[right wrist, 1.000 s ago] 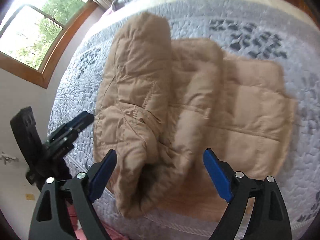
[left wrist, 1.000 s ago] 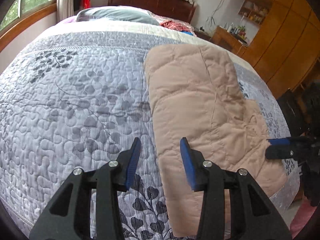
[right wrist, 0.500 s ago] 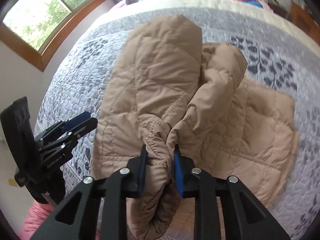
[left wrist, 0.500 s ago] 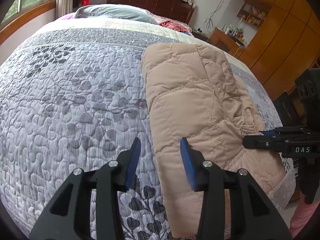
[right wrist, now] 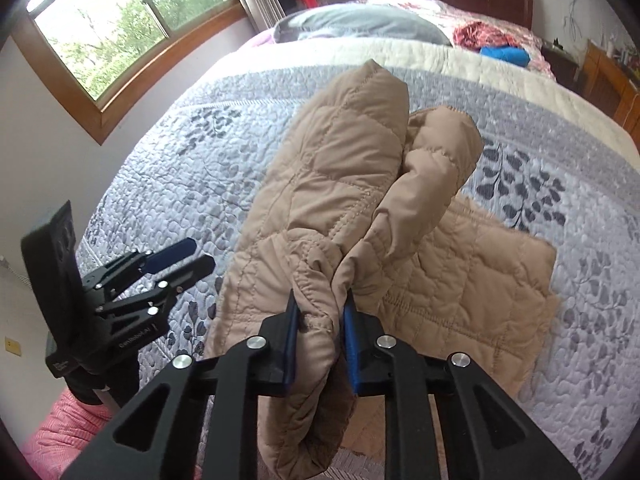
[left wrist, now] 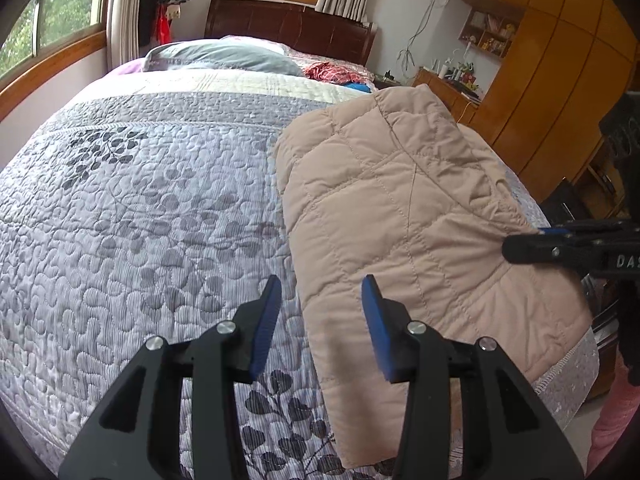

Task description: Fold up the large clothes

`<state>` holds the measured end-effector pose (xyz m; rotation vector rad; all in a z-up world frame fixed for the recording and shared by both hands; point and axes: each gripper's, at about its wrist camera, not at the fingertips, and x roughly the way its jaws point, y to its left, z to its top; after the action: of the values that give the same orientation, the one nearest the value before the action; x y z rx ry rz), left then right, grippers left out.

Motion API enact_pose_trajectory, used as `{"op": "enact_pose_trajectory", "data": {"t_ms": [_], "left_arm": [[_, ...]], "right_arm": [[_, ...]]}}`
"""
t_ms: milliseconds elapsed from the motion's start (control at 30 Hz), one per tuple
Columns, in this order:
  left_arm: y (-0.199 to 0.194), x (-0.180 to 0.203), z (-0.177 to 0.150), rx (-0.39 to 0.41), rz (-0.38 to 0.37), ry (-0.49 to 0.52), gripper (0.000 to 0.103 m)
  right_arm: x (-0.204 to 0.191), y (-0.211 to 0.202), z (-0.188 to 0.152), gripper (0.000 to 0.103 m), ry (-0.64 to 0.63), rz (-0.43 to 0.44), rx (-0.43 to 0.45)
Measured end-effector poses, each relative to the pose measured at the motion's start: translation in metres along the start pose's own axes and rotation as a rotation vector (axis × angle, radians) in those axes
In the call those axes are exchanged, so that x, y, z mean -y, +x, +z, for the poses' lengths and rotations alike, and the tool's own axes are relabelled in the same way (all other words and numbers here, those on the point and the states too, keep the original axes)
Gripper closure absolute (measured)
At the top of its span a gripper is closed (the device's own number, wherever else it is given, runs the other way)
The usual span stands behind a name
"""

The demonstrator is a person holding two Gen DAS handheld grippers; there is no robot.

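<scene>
While the right gripper (right wrist: 320, 320) is closing, clamped on the coat (right wrist: 340, 184) at lower center, the left gripper (left wrist: 320, 312) hangs apart, empty, over the quilt (left wrist: 140, 220).

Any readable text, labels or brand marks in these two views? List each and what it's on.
"DAS", cut off by the picture's edge: white letters on the right gripper body, seen from the left wrist.
White print on the left gripper body, seen from the right wrist: too small and tilted to read.
Nothing readable on the jacket or quilt.
</scene>
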<state>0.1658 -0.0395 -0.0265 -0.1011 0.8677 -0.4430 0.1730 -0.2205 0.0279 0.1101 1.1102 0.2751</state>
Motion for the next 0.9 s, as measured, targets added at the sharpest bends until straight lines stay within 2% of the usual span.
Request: {"op": "enact_pose_trajectory", "data": {"t_ms": [267,600,733,900], "left_arm": [[-0.001,0.013,0.002,0.003,-0.023,0.022,0.061],[0.006,0.043,0.005,0.006,-0.045,0.092,0.061],[0.013,0.059,0.004,-0.001,-0.050,0.133,0.061],[0.028,0.074,-0.001,-0.034,-0.065,0.169,0.061]], "right_arm": [[0.012,-0.032,-0.002,0.084,0.006,-0.025,0.057],[0.057,-0.057,-0.026,0.084,0.083,-0.054,0.090],[0.078,-0.060,-0.038,0.084,0.126,-0.060,0.097],[0.108,-0.044,-0.063,0.084,0.192,-0.054,0.065]]}}
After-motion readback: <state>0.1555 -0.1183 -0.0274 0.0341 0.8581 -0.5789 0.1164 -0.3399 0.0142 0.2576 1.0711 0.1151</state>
